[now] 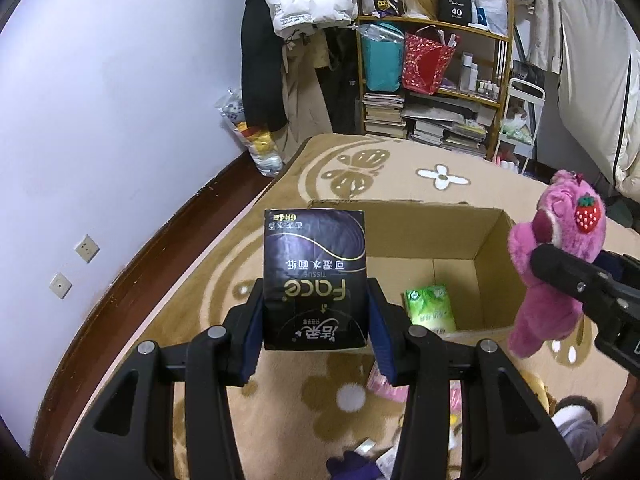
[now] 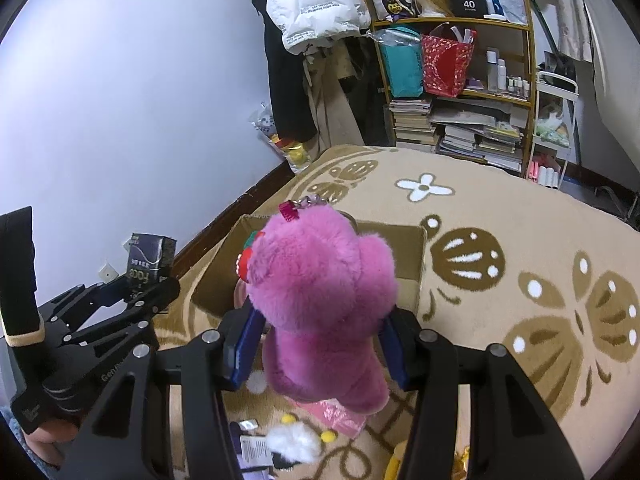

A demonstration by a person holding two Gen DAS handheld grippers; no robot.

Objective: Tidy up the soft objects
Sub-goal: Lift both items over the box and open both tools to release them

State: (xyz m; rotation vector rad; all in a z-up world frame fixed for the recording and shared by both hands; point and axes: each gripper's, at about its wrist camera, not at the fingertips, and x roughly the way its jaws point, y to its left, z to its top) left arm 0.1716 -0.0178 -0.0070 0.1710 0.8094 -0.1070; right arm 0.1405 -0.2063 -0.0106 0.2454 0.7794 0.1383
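Stowed: one green tissue pack (image 1: 431, 309), lower centre, in cardboard box (image 1: 492, 240). In transit: dark tissue pack (image 1: 315, 276) pinched in left tool (image 1: 315, 320); pink plush bear (image 2: 320, 300) pinched in right tool (image 2: 316, 344), centre frame. Outstanding: small plush and packets scattered on carpet (image 2: 500, 248), bottom edge.

Your two grippers are matte black linkages — the left gripper (image 1: 316, 316) and right gripper (image 2: 316, 344) both carry silver pivot screws and ribbed dark-blue pads (image 1: 382, 336) — and your black sleeve (image 2: 18, 276) ends in a cream cuff.
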